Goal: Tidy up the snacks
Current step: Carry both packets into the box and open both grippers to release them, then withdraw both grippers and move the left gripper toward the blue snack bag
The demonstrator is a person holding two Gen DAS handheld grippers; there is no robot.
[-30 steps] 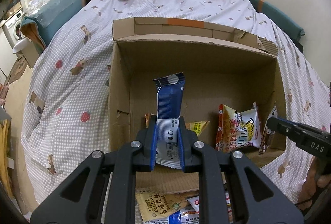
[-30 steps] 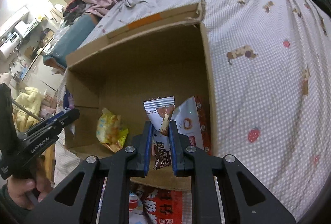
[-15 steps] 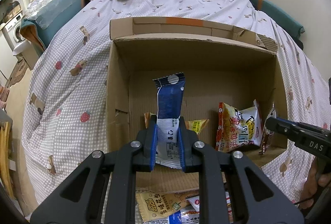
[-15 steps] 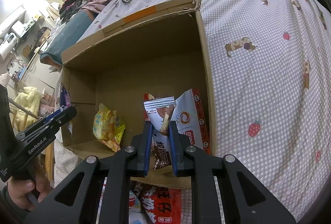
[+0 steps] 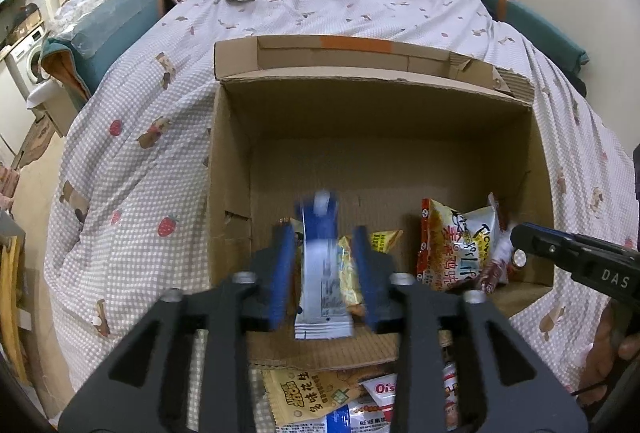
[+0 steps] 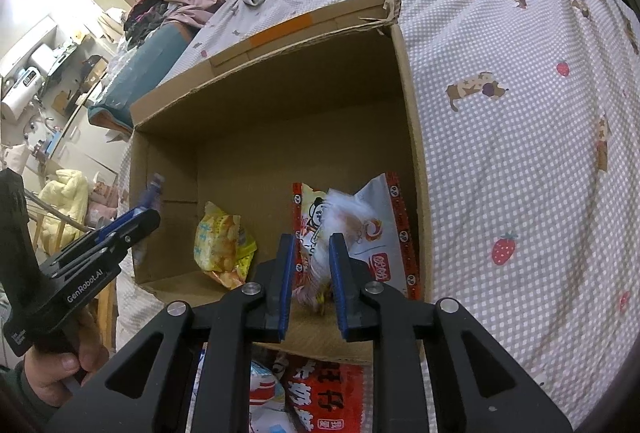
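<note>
There, in the left wrist view, the left black two-finger gripper with blue pads had its jaws opening, and the long blue-and-white foil snack packet stood between them, motion-blurred, clear of both pads. Its long axis ran upright, the crimped white end down over the near wall of the open brown corrugated cardboard box, the blue end pointing toward the box's far wall. A crinkled yellow snack bag lay on the box floor just behind it, and a glossy orange-and-white pillow bag leaned at the right side.

The right black gripper with blue pads was likewise opening its jaws; a small brown-and-white snack packet, badly blurred, sat between and beyond the pads, released, in front of a flat red-edged white pouch leaning on the right wall. Its direction could not be made out. The box rested on a soft checked bedspread printed with strawberries.
</note>
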